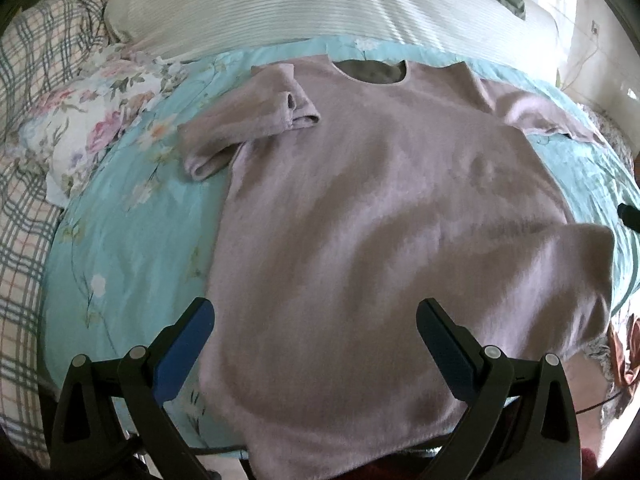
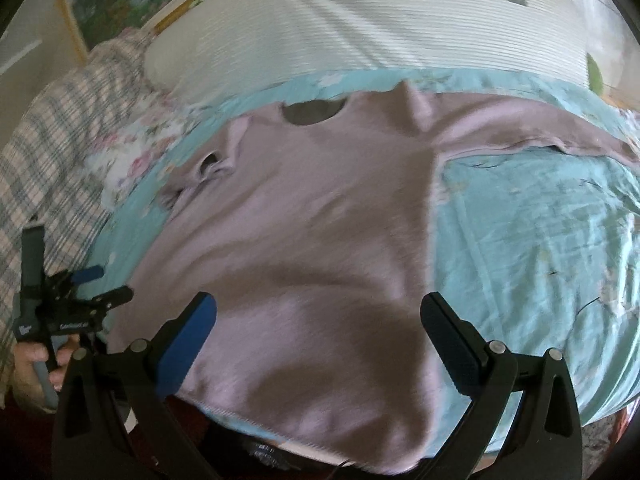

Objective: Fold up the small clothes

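Sweater [image 1: 360, 200], mauve and fuzzy, fills the middle of both of my wrist views, spread flat on the bed with its neckline [image 1: 370, 72] toward the top of the frame and its hem hanging over the near edge at the bottom. Under it I see the turquoise floral bedsheet [image 1: 120, 240], bare at the left in my left view and wide open at the right in my right view. Behind that, across the top, lies a white ribbed pillow [image 1: 300, 4], with a plaid blanket [image 1: 24, 208] down the left edge and a floral pillow [image 1: 92, 120] beside it. One sleeve [image 1: 248, 120] is folded in at the upper left, its cuff resting on the chest; the other sleeve [image 2: 540, 132] stretches out toward the upper right. My left gripper [image 1: 314, 320] hovers over the hem with jaws wide apart, holding nothing. My right gripper [image 2: 318, 316] is likewise spread wide and empty above the lower body of the garment.
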A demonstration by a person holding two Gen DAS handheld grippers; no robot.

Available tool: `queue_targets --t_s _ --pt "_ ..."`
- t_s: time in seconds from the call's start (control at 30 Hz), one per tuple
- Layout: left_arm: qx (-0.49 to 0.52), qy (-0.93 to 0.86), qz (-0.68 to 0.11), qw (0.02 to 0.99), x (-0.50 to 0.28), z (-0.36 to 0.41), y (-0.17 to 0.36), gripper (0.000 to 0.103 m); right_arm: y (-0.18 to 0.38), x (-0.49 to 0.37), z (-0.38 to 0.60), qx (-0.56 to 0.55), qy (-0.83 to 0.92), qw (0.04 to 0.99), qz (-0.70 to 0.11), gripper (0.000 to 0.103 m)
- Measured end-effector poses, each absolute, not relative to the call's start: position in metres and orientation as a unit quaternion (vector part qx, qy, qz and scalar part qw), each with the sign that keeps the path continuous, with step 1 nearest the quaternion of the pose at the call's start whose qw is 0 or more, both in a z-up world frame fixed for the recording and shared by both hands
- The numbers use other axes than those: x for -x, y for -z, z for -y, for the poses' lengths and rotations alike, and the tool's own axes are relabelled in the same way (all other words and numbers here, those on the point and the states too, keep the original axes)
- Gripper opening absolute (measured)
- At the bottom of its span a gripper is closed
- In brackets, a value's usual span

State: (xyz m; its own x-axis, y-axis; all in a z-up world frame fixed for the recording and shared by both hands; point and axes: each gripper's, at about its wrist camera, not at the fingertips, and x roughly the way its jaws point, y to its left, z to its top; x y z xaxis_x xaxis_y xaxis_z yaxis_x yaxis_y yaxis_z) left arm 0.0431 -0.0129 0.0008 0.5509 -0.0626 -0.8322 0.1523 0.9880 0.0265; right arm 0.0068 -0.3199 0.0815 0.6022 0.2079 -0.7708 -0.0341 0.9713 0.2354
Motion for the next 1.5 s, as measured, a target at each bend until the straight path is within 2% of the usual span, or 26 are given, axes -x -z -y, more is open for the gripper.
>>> queue_targets --t_s 0.2,0.27,0.33,0.43,0.47,0.6,0.87,0.9,0.93,0.97,1.0,1.17,1.27,1.5 --pt "-0.059 0.090 -0.462 0.880 -0.095 0.031 -0.005 0.101 -0.080 -0.042 0.401 -0.130 -0.001 0.899 -0.418 0.102" --pt "-0.058 0.103 -0.451 0.884 -0.120 0.041 -0.007 0.101 -0.077 -0.061 0.446 -0.157 0.033 0.900 -0.405 0.098" --pt "-0.057 0.116 -0.448 0.885 -0.148 0.052 -0.007 0.101 -0.073 -0.077 0.488 -0.191 0.065 0.896 -0.396 0.081" --pt "-0.058 0.128 -0.453 0.880 -0.187 0.066 0.000 0.101 -0.061 -0.096 0.561 -0.253 0.138 0.877 -0.384 0.067" --pt "-0.064 0.129 -0.462 0.875 -0.203 0.070 0.008 0.101 -0.058 -0.100 0.579 -0.267 0.151 0.874 -0.377 0.065" --pt "-0.072 0.123 -0.475 0.868 -0.261 0.082 0.029 0.101 -0.043 -0.122 0.655 -0.295 0.227 0.854 -0.363 0.059" --pt "-0.086 0.071 -0.496 0.861 -0.320 0.063 0.065 0.098 -0.024 -0.149 0.752 -0.364 0.291 0.831 -0.304 0.057" --pt "-0.091 0.059 -0.494 0.863 -0.325 0.055 0.067 0.097 -0.024 -0.153 0.759 -0.362 0.300 0.829 -0.304 0.047" --pt "-0.092 0.052 -0.493 0.864 -0.327 0.049 0.068 0.097 -0.024 -0.157 0.762 -0.361 0.304 0.827 -0.306 0.028" --pt "-0.093 0.035 -0.488 0.867 -0.331 0.038 0.067 0.097 -0.025 -0.163 0.765 -0.363 0.303 0.826 -0.309 0.017" --pt "-0.094 0.024 -0.485 0.869 -0.331 0.032 0.065 0.097 -0.029 -0.167 0.761 -0.362 0.295 0.830 -0.306 0.006" --pt "-0.065 -0.046 -0.465 0.882 -0.338 -0.027 0.049 0.099 -0.070 -0.191 0.691 -0.306 0.210 0.885 -0.280 0.006" --pt "-0.032 -0.081 -0.464 0.882 -0.342 -0.060 0.044 0.099 -0.088 -0.221 0.613 -0.291 0.101 0.905 -0.293 0.006" --pt "0.034 -0.121 -0.443 0.888 -0.318 -0.122 0.024 0.099 -0.087 -0.283 0.424 -0.323 -0.147 0.868 -0.348 0.006"
